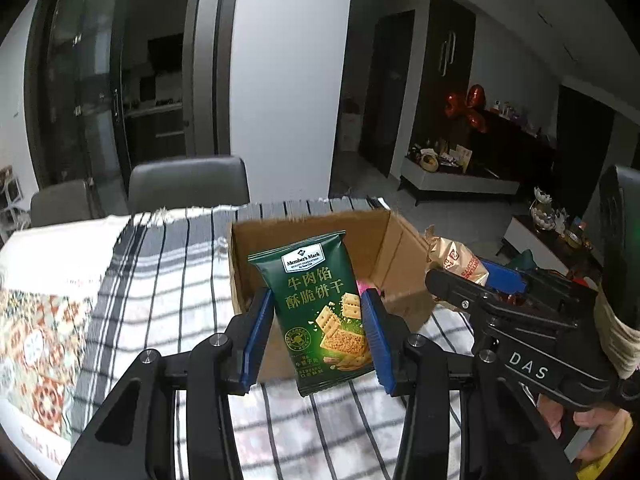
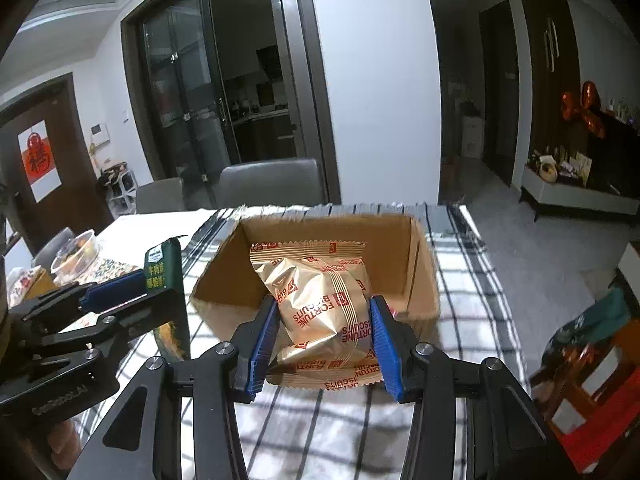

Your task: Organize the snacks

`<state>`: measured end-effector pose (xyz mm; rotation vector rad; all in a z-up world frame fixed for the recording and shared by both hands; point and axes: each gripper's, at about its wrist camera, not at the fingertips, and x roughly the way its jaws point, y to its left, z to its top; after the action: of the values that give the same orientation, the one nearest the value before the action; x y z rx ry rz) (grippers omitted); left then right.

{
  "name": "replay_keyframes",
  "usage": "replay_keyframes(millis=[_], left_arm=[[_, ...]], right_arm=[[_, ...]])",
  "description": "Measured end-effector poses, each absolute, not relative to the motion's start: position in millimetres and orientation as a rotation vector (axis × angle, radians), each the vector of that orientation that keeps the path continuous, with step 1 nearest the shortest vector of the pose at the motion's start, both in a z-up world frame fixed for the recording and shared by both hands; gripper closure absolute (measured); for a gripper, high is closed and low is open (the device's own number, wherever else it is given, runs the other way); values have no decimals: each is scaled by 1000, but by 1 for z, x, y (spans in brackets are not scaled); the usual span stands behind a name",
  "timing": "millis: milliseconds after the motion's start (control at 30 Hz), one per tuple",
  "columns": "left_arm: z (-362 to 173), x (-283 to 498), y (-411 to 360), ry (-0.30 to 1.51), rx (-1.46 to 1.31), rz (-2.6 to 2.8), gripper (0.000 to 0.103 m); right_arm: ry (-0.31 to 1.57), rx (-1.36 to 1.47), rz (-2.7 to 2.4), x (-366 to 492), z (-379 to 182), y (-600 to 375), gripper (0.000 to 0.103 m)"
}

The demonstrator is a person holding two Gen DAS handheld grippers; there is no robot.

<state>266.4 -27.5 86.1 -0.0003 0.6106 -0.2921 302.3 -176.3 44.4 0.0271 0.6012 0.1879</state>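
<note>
Left gripper (image 1: 316,330): jaws pinching the green cracker packet (image 1: 320,312) upright, centre of the left wrist view, in front of the cardboard box (image 1: 396,248).
Right gripper (image 2: 324,338): jaws pinching the gold biscuit packet (image 2: 320,300), centre of the right wrist view, above the box's near edge.
Box: open, on the checked cloth (image 2: 472,280) covering the table.
Chairs (image 2: 272,182): behind the table, upper centre.
</note>
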Motion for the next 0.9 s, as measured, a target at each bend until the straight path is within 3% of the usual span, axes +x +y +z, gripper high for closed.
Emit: replay_keyframes(millis=[500,667,900], left_arm=[[86,345,-34,672,3,-336,58],[78,360,-36,690,40,-303,42],[77,339,-23,670,26,-239,38]], right_arm=[[609,3,193,370,58,-179,56],[626,-20,161,384,55,-176,43],[636,-22,123,365,47,-181,43]])
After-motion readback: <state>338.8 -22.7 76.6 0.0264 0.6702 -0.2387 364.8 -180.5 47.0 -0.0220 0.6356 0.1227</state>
